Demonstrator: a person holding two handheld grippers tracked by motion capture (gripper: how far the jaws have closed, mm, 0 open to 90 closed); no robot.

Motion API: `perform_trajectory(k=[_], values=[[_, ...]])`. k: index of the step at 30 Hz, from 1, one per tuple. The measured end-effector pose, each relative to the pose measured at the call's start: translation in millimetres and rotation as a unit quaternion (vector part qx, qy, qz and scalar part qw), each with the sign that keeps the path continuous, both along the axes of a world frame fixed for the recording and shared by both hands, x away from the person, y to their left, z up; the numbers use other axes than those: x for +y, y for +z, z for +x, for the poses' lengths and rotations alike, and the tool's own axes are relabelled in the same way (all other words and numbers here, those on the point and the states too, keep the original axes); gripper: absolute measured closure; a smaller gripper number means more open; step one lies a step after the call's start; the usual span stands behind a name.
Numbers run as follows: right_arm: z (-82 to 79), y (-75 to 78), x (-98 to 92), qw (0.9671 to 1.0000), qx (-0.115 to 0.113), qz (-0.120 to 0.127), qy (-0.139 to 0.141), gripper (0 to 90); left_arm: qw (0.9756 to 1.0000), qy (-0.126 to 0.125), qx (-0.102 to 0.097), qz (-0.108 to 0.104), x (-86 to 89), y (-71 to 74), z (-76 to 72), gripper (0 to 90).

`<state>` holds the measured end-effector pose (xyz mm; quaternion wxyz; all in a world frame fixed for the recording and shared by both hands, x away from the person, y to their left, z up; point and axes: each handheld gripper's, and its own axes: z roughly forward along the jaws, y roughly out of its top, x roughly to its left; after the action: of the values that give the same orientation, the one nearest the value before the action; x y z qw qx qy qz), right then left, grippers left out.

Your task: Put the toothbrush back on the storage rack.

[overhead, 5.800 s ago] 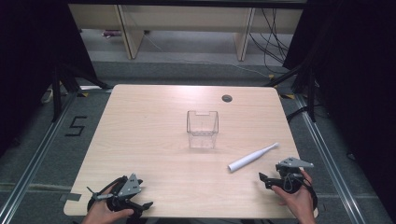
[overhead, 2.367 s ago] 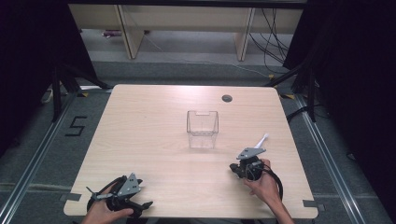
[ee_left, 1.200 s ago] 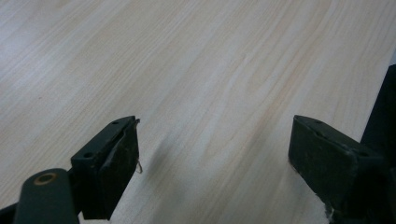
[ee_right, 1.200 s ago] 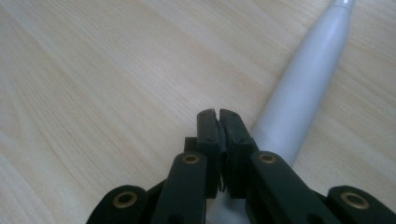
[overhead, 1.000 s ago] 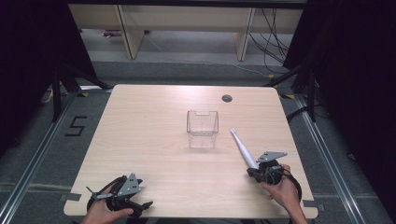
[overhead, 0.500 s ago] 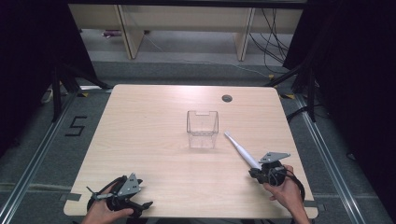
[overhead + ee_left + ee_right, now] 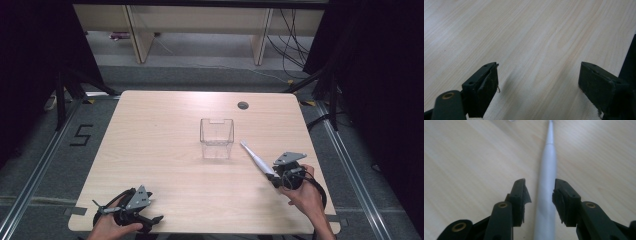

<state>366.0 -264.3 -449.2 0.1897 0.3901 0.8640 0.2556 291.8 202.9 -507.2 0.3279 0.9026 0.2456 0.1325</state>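
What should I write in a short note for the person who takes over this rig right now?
Right gripper: its fingers have just been opening and now stand apart on both sides of the white toothbrush, not pressing on it.
Left gripper: open, nothing between the fingers, low over the near left corner of the table.
Things: the toothbrush lies on the table, its thin end pointing toward the clear container, just right of it. The container stands upright mid-table, and looks empty.
Done: the toothbrush was turned to aim at the container.
Left, probably: grasp it again and put it in the container.
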Motion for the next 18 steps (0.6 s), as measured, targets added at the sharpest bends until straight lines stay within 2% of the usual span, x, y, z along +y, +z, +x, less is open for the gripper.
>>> perform_trajectory(k=[3, 6, 7, 9, 11, 17, 18], values=[[10.2, 4.2, 2.1, 0.9999, 0.011, -0.001, -0.006, 55.3, 0.9999, 0.009, -0.002, -0.006, -0.4, -0.2, -0.1, 15.8], [20.5, 5.8, 6.3, 0.9992, 0.035, -0.016, 0.0, 50.6, 1.0, 0.006, 0.004, -0.001, -0.2, -0.6, 0.5, 15.8], [23.3, 5.8, 8.7, 0.9986, 0.048, -0.021, -0.004, 50.6, 1.0, 0.006, 0.004, -0.001, -0.2, -1.0, 0.5, 15.8], [28.2, 6.2, 12.7, 0.9976, 0.055, -0.042, -0.008, 50.0, 1.0, 0.005, 0.004, -0.001, 0.2, -0.6, 0.7, 15.8], [36.1, 4.4, 16.6, 0.9955, 0.075, -0.057, -0.008, 48.7, 1.0, 0.002, -0.006, -0.003, 0.2, 0.8, 0.1, 15.8], [51.3, -1.2, 24.5, 0.9931, 0.095, -0.068, -0.005, 49.2, 1.0, 0.003, -0.002, -0.001, 0.4, 0.5, 1.5, 15.8], [54.6, -2.5, 25.1, 0.993, 0.094, -0.072, -0.006, 49.5, 0.9999, 0.006, -0.003, -0.008, -0.2, -0.2, 0.2, 15.8]])
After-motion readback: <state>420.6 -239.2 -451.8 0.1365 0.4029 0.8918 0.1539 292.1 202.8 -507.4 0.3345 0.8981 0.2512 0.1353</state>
